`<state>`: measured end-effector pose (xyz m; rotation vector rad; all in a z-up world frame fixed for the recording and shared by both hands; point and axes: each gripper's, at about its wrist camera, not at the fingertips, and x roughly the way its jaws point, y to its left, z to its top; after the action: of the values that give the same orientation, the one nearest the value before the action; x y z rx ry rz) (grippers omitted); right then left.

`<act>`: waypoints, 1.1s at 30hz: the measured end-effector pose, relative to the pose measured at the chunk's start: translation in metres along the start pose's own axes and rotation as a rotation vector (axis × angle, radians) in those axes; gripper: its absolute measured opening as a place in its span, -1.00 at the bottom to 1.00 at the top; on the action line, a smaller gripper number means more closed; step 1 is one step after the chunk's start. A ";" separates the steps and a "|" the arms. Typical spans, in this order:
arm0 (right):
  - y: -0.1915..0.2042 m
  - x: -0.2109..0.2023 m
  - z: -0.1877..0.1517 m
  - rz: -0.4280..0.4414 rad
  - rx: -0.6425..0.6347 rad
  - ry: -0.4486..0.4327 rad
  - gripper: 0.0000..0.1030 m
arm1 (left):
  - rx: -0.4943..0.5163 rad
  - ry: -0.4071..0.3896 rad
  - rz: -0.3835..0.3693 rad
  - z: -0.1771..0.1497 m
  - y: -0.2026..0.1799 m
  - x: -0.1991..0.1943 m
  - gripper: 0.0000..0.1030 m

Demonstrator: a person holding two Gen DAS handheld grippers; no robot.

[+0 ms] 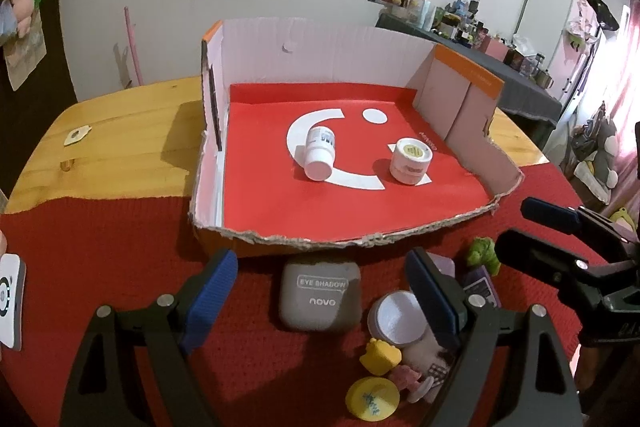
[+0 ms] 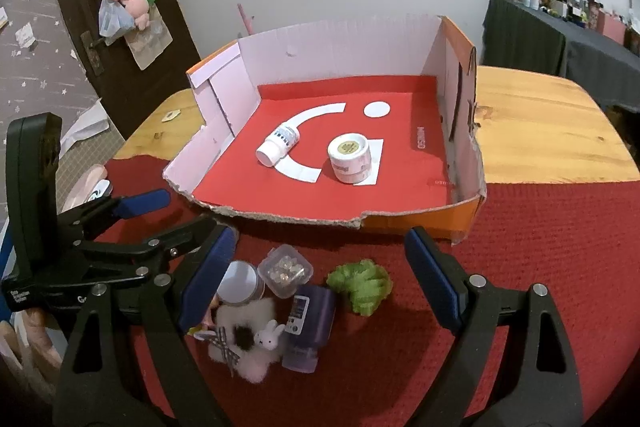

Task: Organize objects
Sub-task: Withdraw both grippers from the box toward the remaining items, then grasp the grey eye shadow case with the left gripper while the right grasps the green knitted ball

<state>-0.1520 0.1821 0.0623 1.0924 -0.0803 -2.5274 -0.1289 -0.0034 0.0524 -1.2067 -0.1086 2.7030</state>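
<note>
An open cardboard box (image 1: 336, 241) (image 2: 464, 215) with a red floor stands on the table. In it a white bottle (image 1: 319, 153) (image 2: 278, 143) lies on its side beside an upright white jar (image 1: 411, 161) (image 2: 349, 157). In front of the box a pile lies on the red cloth: a grey eye shadow case (image 1: 320, 295), a round white-lidded jar (image 1: 398, 317) (image 2: 240, 282), a clear box of beads (image 2: 285, 271), a purple bottle (image 2: 310, 325), a green toy (image 1: 484, 253) (image 2: 361, 283), a fluffy bunny clip (image 2: 256, 343), yellow pieces (image 1: 374, 397). My left gripper (image 1: 326, 301) is open above the case. My right gripper (image 2: 320, 283) is open above the pile.
The wooden table (image 1: 120, 131) (image 2: 552, 131) carries a red knitted cloth (image 1: 100, 267) (image 2: 540, 247). A white device (image 1: 10, 301) lies at the left edge. The right gripper shows in the left view (image 1: 560, 239), the left gripper in the right view (image 2: 120, 227). Behind are a wall and a cluttered shelf.
</note>
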 end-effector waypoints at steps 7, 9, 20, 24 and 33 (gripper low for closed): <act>-0.003 -0.001 -0.008 -0.028 -0.008 0.000 0.69 | -0.005 0.006 0.009 -0.004 0.003 0.002 0.70; -0.005 -0.003 -0.010 -0.040 -0.007 -0.001 0.69 | -0.011 0.010 0.016 -0.005 0.005 0.003 0.70; -0.017 0.011 -0.024 -0.075 -0.001 0.066 0.15 | -0.003 0.052 0.024 -0.015 0.008 0.014 0.44; -0.021 0.014 -0.026 -0.066 0.011 0.066 0.10 | -0.018 0.075 -0.002 -0.017 0.011 0.021 0.37; -0.034 0.020 -0.026 -0.093 0.050 0.081 0.01 | -0.011 0.072 -0.002 -0.017 0.008 0.024 0.28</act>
<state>-0.1572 0.2092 0.0235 1.2440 -0.0730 -2.5718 -0.1327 -0.0072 0.0221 -1.3042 -0.1152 2.6570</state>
